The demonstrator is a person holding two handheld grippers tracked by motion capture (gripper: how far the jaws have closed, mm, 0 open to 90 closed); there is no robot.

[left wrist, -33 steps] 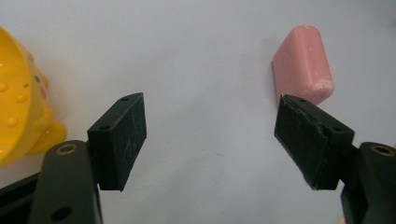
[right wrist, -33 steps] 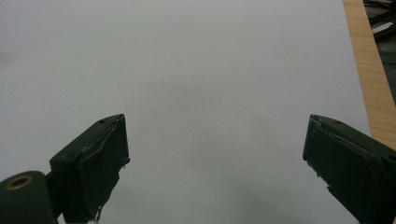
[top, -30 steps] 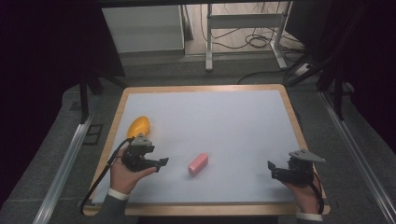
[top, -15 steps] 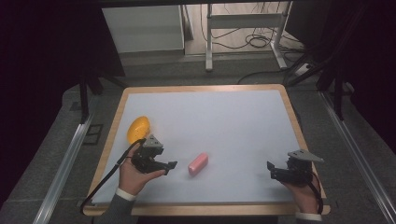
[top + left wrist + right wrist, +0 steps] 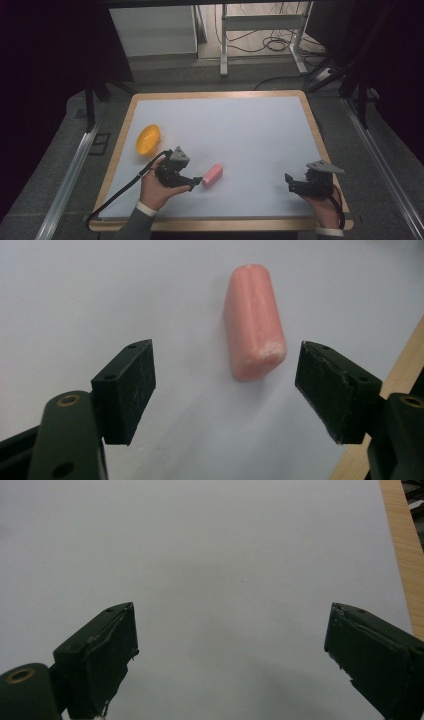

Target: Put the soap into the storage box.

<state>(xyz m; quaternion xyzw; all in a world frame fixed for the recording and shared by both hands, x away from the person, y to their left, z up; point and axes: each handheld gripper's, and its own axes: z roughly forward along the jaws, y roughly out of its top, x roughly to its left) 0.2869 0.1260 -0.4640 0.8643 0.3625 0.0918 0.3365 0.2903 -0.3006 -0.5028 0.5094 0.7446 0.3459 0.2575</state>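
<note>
A pink sausage-shaped piece [image 5: 212, 175] lies on the white mat [image 5: 240, 130], near its front and left of centre. My left gripper [image 5: 196, 180] is open, its tips just left of the piece's near end. In the left gripper view the pink piece [image 5: 254, 337] lies just ahead of the jaws and a little right of their midline, untouched by the left gripper [image 5: 225, 372]. An orange bowl [image 5: 148, 139] rests at the mat's left edge. My right gripper [image 5: 288, 182] stands open at the front right; the right gripper [image 5: 231, 645] has bare mat between its jaws.
The mat lies on a wooden-rimmed table [image 5: 316, 120]. The wooden rim [image 5: 400, 530] runs along the right of the right gripper view. A black cable [image 5: 120, 192] trails from the left gripper over the front left corner. Metal rails and floor cables lie beyond the table.
My left gripper has moved right and forward, from beside the orange bowl to the pink piece's near end. The right gripper has stayed in place.
</note>
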